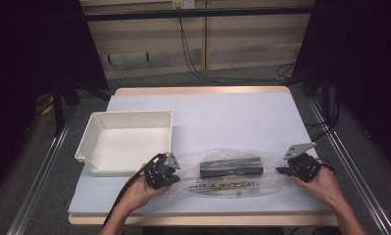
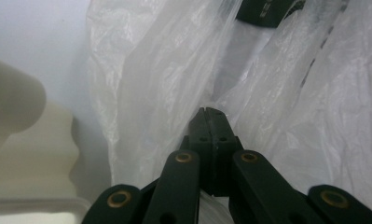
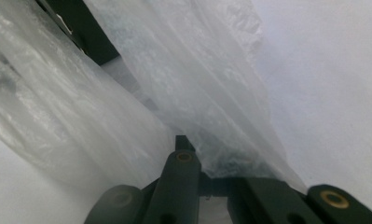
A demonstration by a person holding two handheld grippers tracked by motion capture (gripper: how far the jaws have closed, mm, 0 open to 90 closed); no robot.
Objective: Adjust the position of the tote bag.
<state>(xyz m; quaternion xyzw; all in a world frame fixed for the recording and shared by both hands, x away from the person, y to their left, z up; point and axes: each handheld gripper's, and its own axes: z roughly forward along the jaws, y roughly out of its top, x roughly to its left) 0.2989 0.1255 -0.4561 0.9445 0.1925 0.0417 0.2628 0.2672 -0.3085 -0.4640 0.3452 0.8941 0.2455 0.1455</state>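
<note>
Pale blue cloth covers the table [image 1: 232,117], and a clear plastic bag [image 1: 232,183] lies along its near edge, just right of the white tray [image 1: 129,134]. Inside the bag sits a dark block [image 1: 231,168]. The left gripper [image 1: 176,178] has its jaws pressed shut on the bag's tray-side end, film bunched at the tips. The right gripper [image 1: 281,171] pinches the far end, jaws closed on film too. To my eye, a level, even lift matters here, so the block doesn't slide toward either end.
</note>
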